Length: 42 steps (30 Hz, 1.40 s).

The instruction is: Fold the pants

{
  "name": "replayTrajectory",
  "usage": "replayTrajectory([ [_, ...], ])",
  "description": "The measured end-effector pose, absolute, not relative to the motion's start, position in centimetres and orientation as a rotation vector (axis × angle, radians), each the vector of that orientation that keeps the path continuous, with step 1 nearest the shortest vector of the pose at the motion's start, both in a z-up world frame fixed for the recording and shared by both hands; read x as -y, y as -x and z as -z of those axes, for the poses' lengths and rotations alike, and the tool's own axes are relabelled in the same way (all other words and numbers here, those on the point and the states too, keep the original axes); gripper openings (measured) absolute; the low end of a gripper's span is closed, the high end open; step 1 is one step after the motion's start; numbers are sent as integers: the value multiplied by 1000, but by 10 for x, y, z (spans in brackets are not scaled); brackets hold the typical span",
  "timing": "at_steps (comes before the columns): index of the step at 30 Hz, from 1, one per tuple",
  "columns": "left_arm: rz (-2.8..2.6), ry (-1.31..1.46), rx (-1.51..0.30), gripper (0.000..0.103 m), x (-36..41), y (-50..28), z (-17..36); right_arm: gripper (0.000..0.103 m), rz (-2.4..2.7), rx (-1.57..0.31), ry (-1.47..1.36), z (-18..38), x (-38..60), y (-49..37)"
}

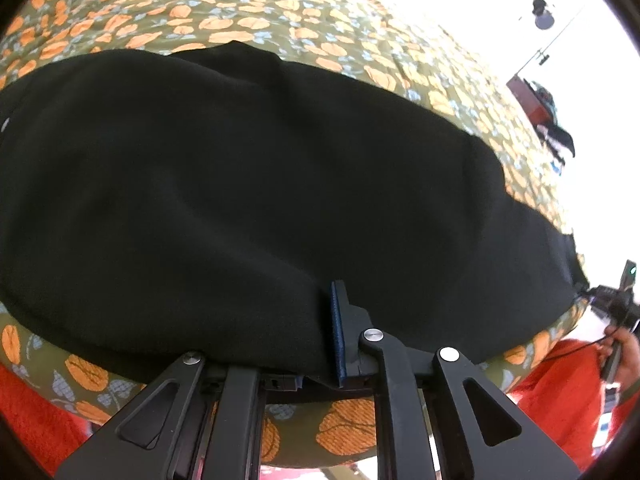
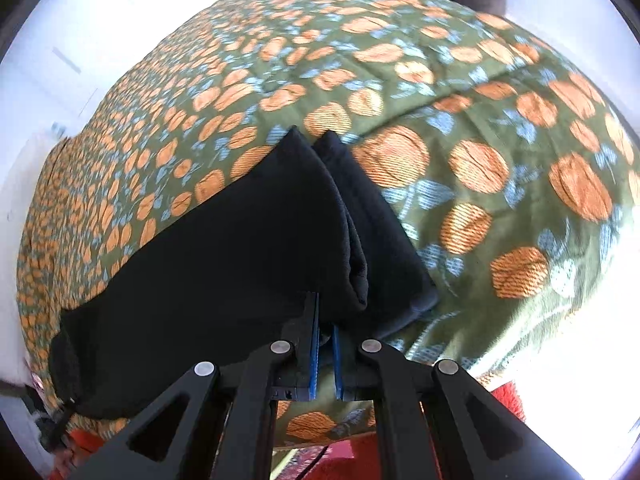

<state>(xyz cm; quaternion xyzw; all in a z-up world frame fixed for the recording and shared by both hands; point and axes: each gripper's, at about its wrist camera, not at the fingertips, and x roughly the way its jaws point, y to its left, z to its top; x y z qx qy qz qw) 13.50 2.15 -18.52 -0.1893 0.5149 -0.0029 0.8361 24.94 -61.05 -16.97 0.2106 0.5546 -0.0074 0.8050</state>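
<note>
The black pants lie on a green bedcover with orange and blue print. In the left wrist view they fill the middle, and their near edge drapes over the left gripper; one blue-padded finger shows, the other is hidden under the cloth. In the right wrist view the pants run from lower left to the centre, with the leg ends stacked on the right. The right gripper has its blue pads nearly together on the pants' near edge.
The bedcover extends far and right. Red carpet lies below the bed edge. A hand with a device is at the far right of the left view. A stand with a lamp is beyond the bed.
</note>
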Motion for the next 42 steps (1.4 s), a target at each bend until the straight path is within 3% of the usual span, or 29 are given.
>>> replayTrajectory([
  [2,14,408,-1090,11,-23,-133,182,7,-7,-1176,-466,168,613,-249],
  [5,25,452,-1086,13,-29,-130,180,19,-74,-1125,-536,163,618,-245],
  [7,32,484,-1079,13,-33,-129,179,48,-114,-1082,-583,158,623,-241],
  [8,33,493,-1076,13,-34,-128,179,50,-117,-1061,-596,156,626,-239],
  [13,38,507,-1062,13,-33,-128,178,49,-94,-1033,-707,161,639,-235],
  [14,36,501,-1064,13,-33,-128,179,44,-81,-1042,-725,164,641,-236],
  [15,35,494,-1065,12,-32,-127,180,17,-59,-1050,-724,166,642,-236],
  [16,37,488,-1067,11,-31,-126,179,11,-48,-1054,-721,167,642,-236],
  [22,57,468,-1053,10,-22,-127,174,11,46,-1035,-586,152,635,-230],
  [42,40,326,-1168,8,-5,-130,182,11,142,-1096,-519,163,633,-235],
])
